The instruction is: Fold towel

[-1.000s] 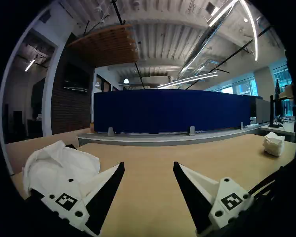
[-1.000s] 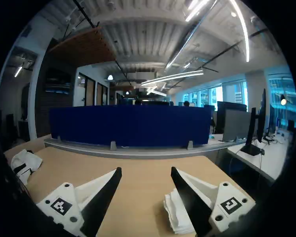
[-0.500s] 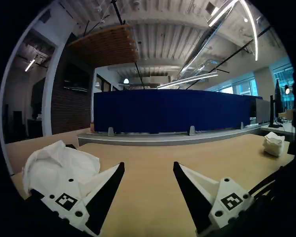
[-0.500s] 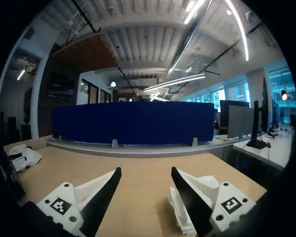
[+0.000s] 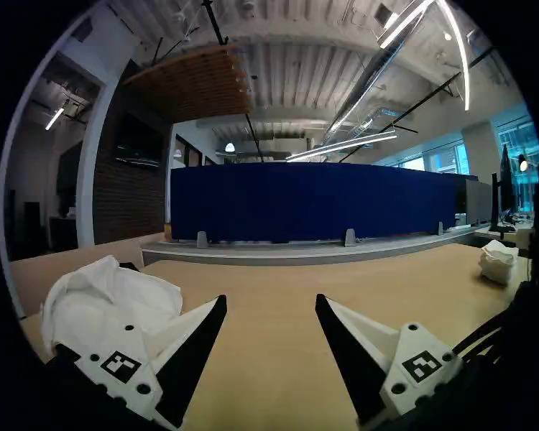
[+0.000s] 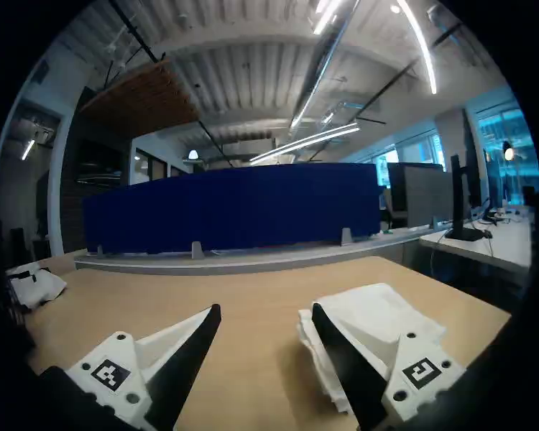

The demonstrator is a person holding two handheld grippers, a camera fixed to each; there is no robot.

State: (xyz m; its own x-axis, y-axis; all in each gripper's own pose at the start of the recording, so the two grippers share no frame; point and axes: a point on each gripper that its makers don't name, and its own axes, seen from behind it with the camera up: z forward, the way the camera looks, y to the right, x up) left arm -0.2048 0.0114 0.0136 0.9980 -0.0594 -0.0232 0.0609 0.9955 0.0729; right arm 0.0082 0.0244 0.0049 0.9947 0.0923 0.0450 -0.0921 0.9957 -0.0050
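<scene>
A crumpled towel (image 5: 104, 298) lies in a loose white heap on the tabletop (image 5: 284, 284), just beside the left finger of the left gripper (image 5: 269, 345) and partly hidden behind it. That gripper hovers low over the wood with its jaws wide apart and nothing between them.

Well apart from the heap, near the far right edge of the tabletop, sits a neat folded stack (image 6: 370, 320) of white cloth. The right gripper (image 6: 266, 352) is close over it, its right finger in front of the stack, jaws equally wide and gripping nothing. A blue divider (image 5: 305, 201) runs along the back edge of the tabletop.

This looks like the gap between towels: one pile done, the heap not yet started. The next move probably calls for drawing the heap into the open middle of the tabletop, finding two corners in the bunched cloth, and pinching one in each gripper to spread it flat. Locating true corners may be the hard part.
</scene>
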